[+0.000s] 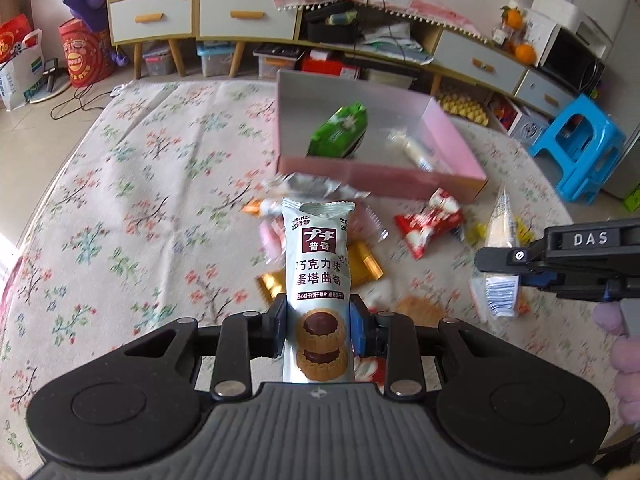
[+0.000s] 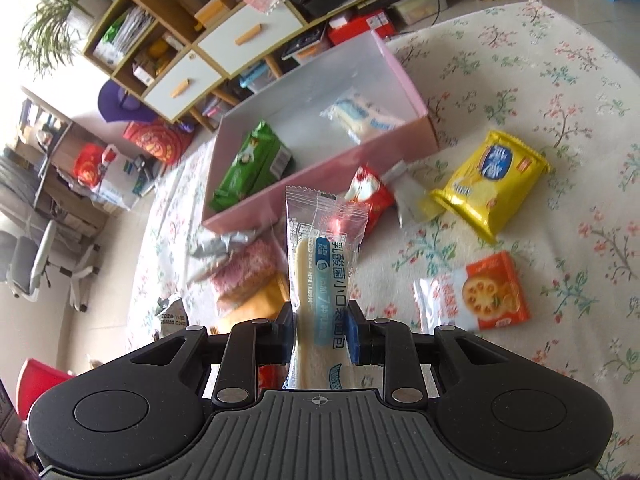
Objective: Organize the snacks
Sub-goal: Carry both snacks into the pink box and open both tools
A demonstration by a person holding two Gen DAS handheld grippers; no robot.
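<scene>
Loose snacks (image 2: pixel 490 188) beside pink box (image 2: pixel 320 196); floral cloth (image 1: pixel 140 184)

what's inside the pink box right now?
Two snacks lie in the pink box: a green packet and a clear-wrapped white bread. Its near wall hides part of the floor in the left view.
</scene>
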